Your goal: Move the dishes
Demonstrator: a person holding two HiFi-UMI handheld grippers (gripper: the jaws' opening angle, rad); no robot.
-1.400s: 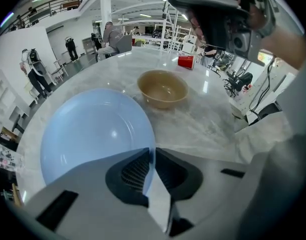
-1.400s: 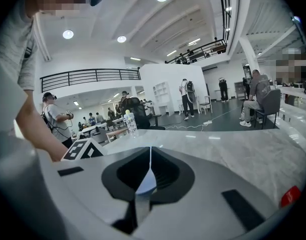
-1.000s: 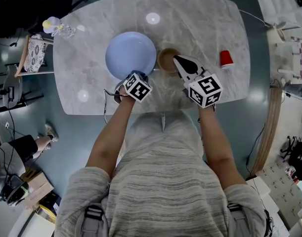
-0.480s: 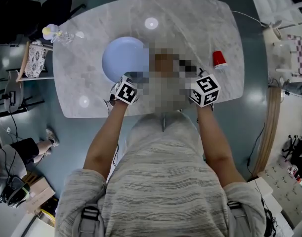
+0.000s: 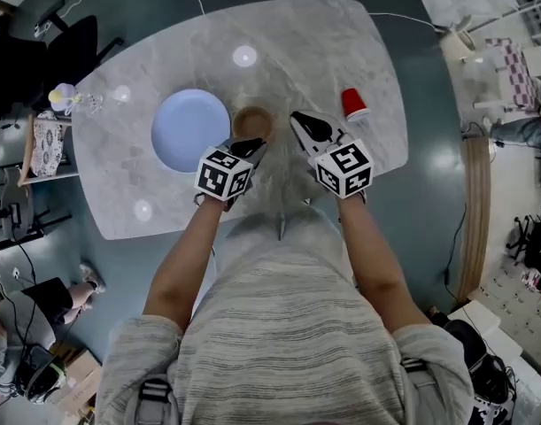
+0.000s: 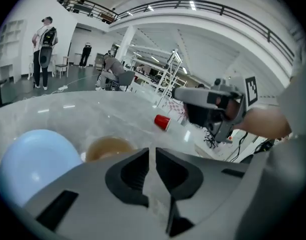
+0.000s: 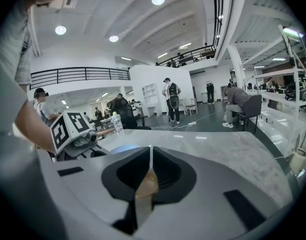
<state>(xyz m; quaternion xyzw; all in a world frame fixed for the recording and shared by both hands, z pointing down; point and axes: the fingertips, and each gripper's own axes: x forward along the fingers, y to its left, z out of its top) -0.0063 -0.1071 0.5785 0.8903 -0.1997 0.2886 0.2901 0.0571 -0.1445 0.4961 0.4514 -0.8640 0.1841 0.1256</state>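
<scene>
While the right gripper hangs closed and empty just right of the brown bowl, the left gripper hovers by its near rim, jaws just closing to 1 thin slit, nothing between them. That bowl stands on the table beside the blue plate.

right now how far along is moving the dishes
Nothing looks finished: blue plate, brown bowl and red cup all sit on the table. Nothing is in hand: the jaws of the left gripper, just closing, hold nothing; the right gripper is shut near the bowl. All three remain.
</scene>
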